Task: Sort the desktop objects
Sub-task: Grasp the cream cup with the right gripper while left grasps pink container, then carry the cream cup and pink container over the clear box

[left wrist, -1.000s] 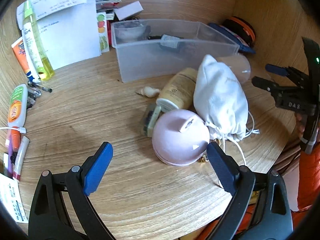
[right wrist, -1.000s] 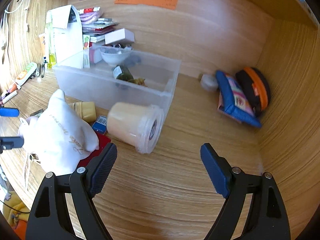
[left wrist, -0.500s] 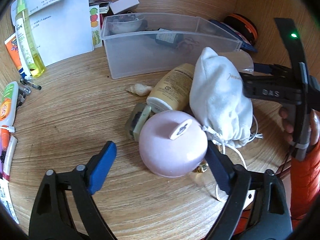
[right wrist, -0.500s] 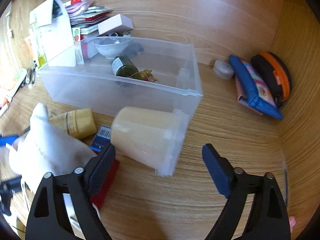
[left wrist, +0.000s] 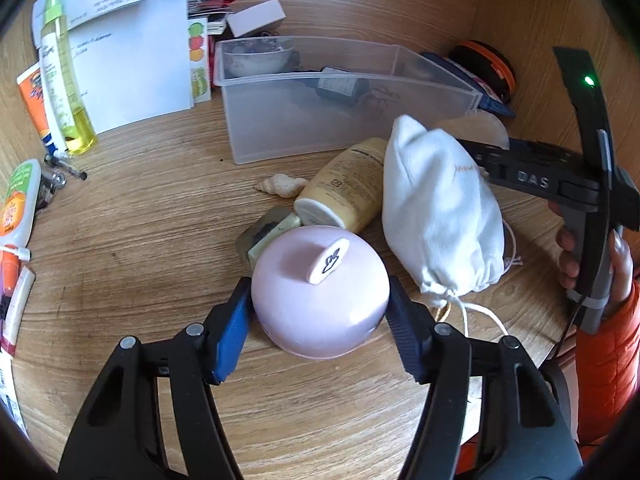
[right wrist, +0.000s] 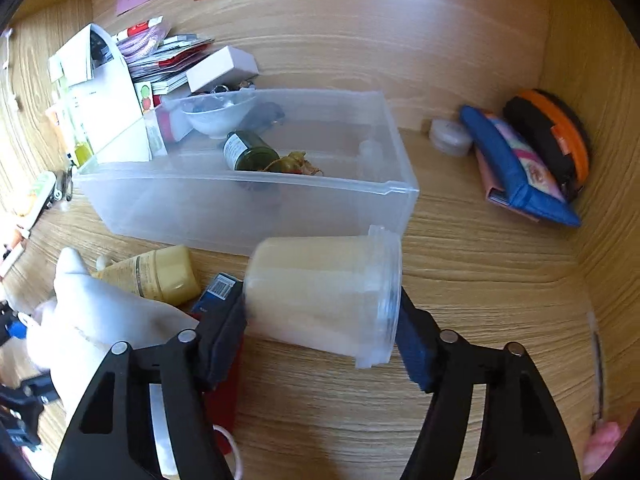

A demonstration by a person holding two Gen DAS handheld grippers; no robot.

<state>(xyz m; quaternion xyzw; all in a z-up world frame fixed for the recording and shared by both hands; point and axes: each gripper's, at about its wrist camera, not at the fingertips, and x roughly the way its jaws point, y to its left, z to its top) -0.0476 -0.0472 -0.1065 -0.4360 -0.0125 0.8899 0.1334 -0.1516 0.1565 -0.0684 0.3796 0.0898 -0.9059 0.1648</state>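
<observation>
My right gripper (right wrist: 322, 336) was closing on a toppled cream-filled plastic tub (right wrist: 324, 296) beside the clear bin (right wrist: 256, 196).

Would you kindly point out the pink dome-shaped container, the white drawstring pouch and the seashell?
pink dome-shaped container (left wrist: 320, 300), left wrist view, on its rounded side.
white drawstring pouch (left wrist: 436, 204), left wrist view, mid-fabric.
seashell (left wrist: 282, 185), left wrist view, on its body.

Wood-grain desk (left wrist: 152, 216), translucent plastic bin (left wrist: 320, 120), white cloth pouch (left wrist: 440, 208)
</observation>
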